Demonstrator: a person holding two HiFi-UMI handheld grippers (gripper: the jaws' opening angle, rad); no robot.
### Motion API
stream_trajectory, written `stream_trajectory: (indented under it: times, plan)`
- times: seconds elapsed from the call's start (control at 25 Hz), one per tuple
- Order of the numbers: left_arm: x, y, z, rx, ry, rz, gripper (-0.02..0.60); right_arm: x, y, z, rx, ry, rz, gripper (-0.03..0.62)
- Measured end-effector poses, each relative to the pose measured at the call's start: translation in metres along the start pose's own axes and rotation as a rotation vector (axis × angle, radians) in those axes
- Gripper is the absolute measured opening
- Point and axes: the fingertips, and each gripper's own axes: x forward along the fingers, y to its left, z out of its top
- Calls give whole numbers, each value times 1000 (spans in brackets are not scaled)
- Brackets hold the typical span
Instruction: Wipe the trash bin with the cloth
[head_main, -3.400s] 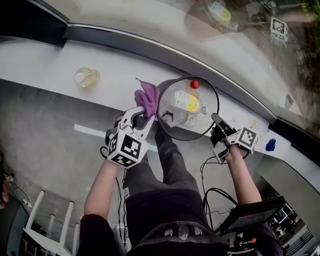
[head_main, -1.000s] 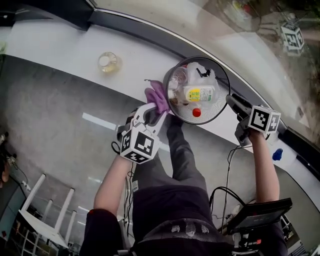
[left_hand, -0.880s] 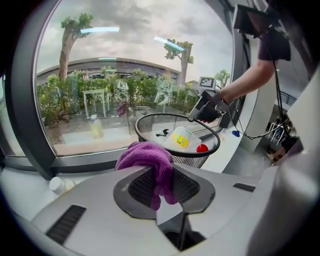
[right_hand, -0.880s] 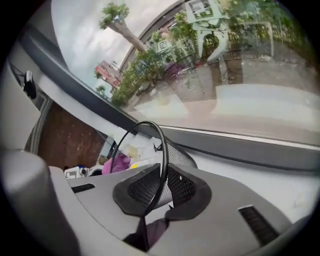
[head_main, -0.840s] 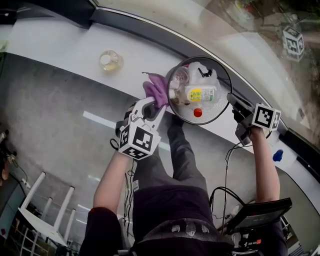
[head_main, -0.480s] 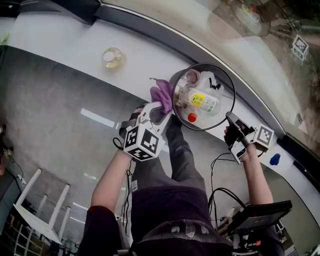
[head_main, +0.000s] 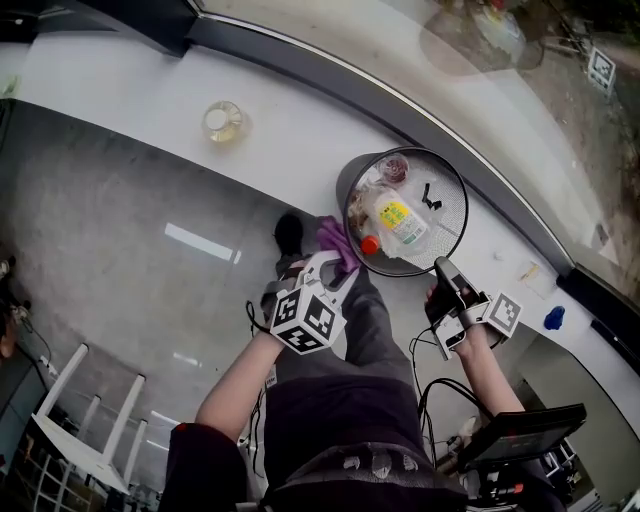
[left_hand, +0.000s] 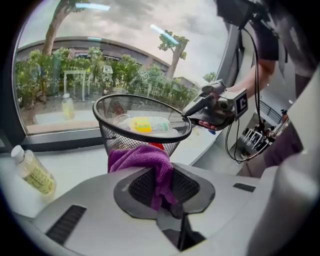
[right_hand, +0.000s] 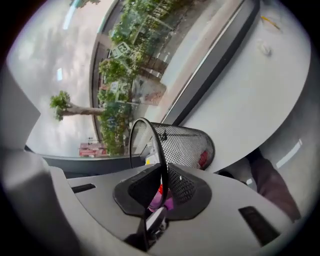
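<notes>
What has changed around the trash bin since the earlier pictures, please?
The right gripper, earlier off the trash bin, has just closed its jaws on its near rim. The left gripper carried the cloth round to the bin's near wall. The bottle stayed put.

I seem to be working in an office or lab room. A long curved window looks out on trees, and a white bench runs right under it. Below the window lies a polished grey floor (strip lights mirrored in it). Farthest from the window are cables and a screen.
</notes>
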Motion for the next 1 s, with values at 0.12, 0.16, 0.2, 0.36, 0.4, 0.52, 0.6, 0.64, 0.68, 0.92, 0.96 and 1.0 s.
stream_trajectory:
  times: [0.12,0.16,0.2,0.36,0.4,0.52,0.6,0.64,0.68,0.92,0.96,1.0]
  plan:
    - [6,-9,8,-36,-13,14,58,-10,8,8,-290,99,-75,48]
    - [10,-14,12,-35,-20,5,58,-18,12,22,-445,107,-125,74]
    - [14,-17,15,-32,-25,-6,58,-25,16,39,-609,106,-180,88]
    - [-2,21,12,-12,-20,58,58,21,43,78,-1021,170,-237,95]
    - [-10,35,10,-12,-20,92,58,40,51,75,-1050,217,-213,95]
    - [-14,64,13,-19,-30,168,58,68,55,67,-1002,335,-137,95]
    - [-8,76,16,-13,-25,207,58,67,46,71,-922,350,-104,87]
    - [-5,81,19,-11,-22,224,58,63,44,75,-865,337,-92,87]
    - [-1,84,22,-11,-19,239,58,57,42,76,-775,320,-75,86]
    - [35,97,10,12,44,206,58,58,7,80,-326,191,6,80]
    - [37,96,9,24,63,194,58,63,4,78,-300,192,5,80]
    - [36,93,8,27,76,179,58,66,5,73,-274,202,5,80]
